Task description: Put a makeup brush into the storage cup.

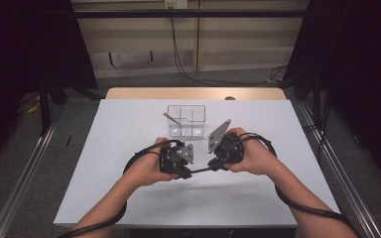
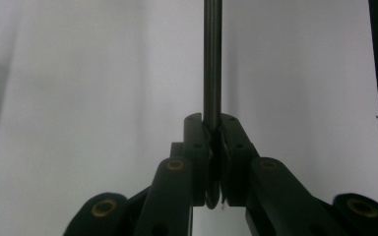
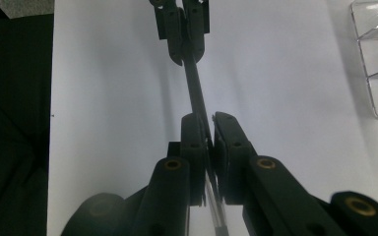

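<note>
A thin dark rod (image 1: 198,170) was held level just above the white desk (image 1: 129,198), gripped at both ends. The left gripper (image 1: 182,174) was clamped shut on one end, the rod (image 2: 212,64) running straight out from between its closed jaws in the left gripper view. The right gripper (image 1: 212,163) was likewise closed on the other end; in the right gripper view the rod (image 3: 196,88) was seen stretching from its jaws to the left gripper (image 3: 186,49) opposite. Both grippers were held close together near the middle of the desk, jaws facing each other. A clear plastic box (image 1: 186,120) with compartments stood just beyond them, a small stick (image 1: 171,118) leaning in one section.
</note>
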`<action>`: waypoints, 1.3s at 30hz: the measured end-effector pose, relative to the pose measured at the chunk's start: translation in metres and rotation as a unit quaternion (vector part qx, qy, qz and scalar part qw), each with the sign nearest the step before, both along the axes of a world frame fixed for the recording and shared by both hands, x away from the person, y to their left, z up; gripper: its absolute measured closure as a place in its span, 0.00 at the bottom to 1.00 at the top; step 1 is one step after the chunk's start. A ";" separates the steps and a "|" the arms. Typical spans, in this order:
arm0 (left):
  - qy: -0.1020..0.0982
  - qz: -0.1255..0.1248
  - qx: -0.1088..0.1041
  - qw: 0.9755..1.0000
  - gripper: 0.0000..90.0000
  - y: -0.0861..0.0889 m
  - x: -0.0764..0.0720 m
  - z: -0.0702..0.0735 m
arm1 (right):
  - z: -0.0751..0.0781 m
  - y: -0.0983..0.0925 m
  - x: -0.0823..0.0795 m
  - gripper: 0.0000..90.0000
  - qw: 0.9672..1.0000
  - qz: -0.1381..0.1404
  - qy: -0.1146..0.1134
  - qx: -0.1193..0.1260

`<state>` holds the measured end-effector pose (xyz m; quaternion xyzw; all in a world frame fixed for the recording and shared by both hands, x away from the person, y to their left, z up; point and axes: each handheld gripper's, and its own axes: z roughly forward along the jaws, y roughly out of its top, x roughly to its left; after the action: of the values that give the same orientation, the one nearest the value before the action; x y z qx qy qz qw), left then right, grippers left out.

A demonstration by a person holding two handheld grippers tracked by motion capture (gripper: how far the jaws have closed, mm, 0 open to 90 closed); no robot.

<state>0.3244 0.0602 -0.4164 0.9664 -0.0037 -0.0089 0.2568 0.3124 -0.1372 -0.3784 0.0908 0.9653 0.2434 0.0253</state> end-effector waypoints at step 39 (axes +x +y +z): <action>0.008 0.035 -0.039 0.999 0.94 0.012 -0.001 0.000 | -0.029 -0.049 -0.005 0.14 0.959 -0.132 -0.005 0.252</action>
<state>0.3239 0.0719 -0.4164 0.9549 0.0319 -0.0076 0.2950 0.3076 -0.1865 -0.4070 0.2199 0.8518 0.4739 0.0383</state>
